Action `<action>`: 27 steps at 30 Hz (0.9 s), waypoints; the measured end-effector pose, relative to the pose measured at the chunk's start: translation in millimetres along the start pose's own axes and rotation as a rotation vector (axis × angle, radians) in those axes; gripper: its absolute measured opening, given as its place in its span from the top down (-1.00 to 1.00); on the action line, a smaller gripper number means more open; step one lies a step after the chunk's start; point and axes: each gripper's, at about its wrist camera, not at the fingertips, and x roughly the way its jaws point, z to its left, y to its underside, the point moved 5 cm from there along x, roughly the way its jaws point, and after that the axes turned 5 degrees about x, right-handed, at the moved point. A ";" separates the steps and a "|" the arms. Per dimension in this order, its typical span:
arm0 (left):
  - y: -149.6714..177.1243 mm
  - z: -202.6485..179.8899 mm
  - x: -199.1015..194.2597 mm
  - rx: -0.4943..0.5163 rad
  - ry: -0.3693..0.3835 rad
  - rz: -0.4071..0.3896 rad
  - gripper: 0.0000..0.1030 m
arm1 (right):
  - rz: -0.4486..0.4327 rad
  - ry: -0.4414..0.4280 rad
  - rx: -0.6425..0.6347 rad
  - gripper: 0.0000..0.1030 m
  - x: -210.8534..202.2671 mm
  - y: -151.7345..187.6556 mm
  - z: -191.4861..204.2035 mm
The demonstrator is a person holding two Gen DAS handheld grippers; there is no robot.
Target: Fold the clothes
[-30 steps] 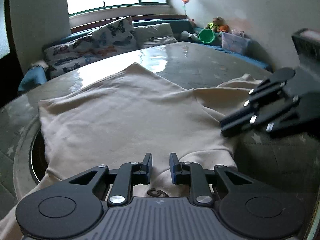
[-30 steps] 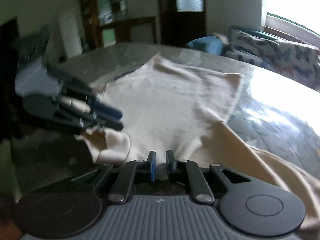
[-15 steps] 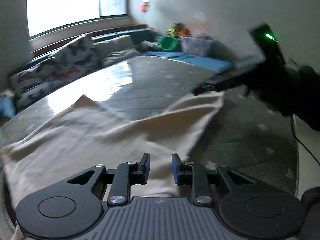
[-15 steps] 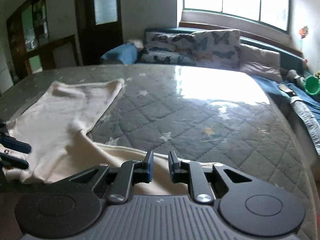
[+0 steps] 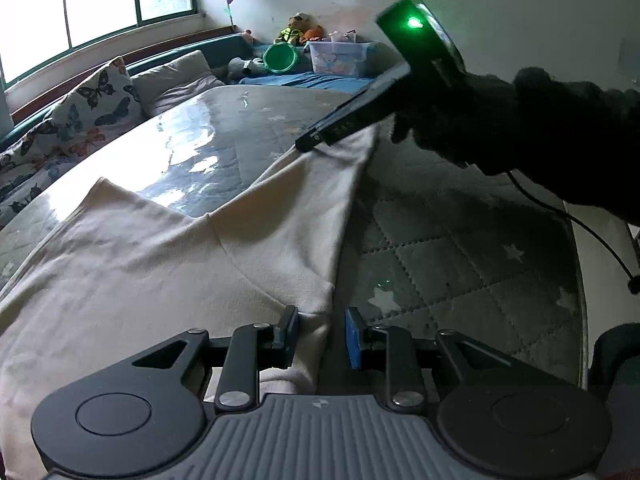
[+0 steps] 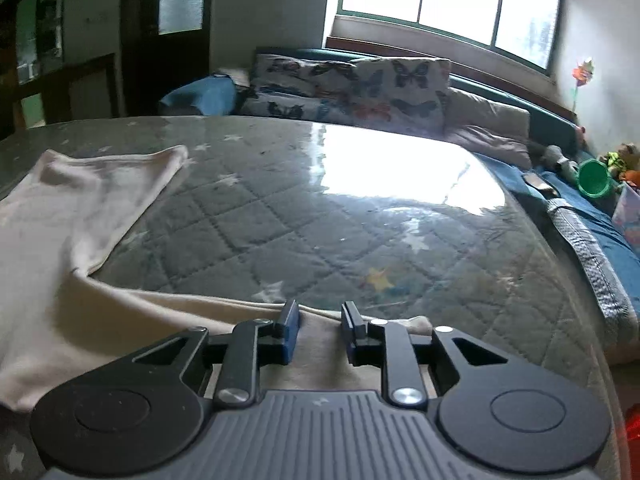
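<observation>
A beige garment (image 5: 160, 264) lies spread on the grey quilted surface (image 5: 460, 264). One sleeve (image 5: 320, 184) stretches away to the tip of my right gripper (image 5: 316, 138), which a dark-gloved hand (image 5: 480, 120) holds. My left gripper (image 5: 322, 316) has its jaws apart over the garment's near edge; a fold of cloth lies between the pads without being pinched. In the right wrist view my right gripper (image 6: 318, 316) is opening, with the sleeve end lying flat under and between its pads. The garment (image 6: 60, 208) runs off to the left.
Butterfly-print pillows (image 6: 360, 84) and a grey cushion (image 6: 488, 128) line the far side under the window. A green bucket (image 5: 280, 58), a plastic bin (image 5: 340, 56) and soft toys sit on blue mats at the back. The surface's edge (image 5: 580, 280) curves along the right.
Both grippers swung apart, and the right one drew the sleeve out straight to the right. The jaws of both stand wider than before, and the right no longer pinches the cloth.
</observation>
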 end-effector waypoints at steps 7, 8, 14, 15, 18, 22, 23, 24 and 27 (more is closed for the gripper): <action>-4.0 -2.2 1.9 0.019 0.009 0.001 0.30 | -0.053 -0.127 -0.068 0.58 -22.6 -1.9 33.4; -5.3 -1.9 1.7 0.019 0.009 0.001 0.30 | -0.050 -0.151 -0.084 0.58 -23.9 -0.7 40.4; -7.4 -2.4 2.4 0.016 0.013 0.003 0.30 | -0.027 -0.179 -0.179 0.58 -5.9 4.9 71.9; -6.7 -3.1 2.5 0.019 0.011 0.003 0.30 | -0.018 -0.176 -0.165 0.58 0.7 4.7 71.5; -4.8 -4.4 1.0 0.029 0.015 0.002 0.26 | -0.028 -0.154 -0.129 0.56 10.5 0.9 63.3; -4.4 -4.3 0.5 0.031 0.021 0.003 0.24 | -0.032 -0.108 -0.048 0.56 14.7 -5.4 42.9; -4.9 -3.7 0.3 0.032 0.023 0.005 0.24 | -0.033 -0.099 -0.035 0.55 13.2 -5.3 38.3; -6.5 -2.6 -1.4 0.032 0.022 -0.001 0.24 | -0.036 -0.101 -0.030 0.55 10.0 -5.3 35.9; -12.8 1.7 -6.9 0.029 0.017 -0.025 0.24 | -0.055 -0.141 -0.046 0.55 -4.0 -3.1 41.0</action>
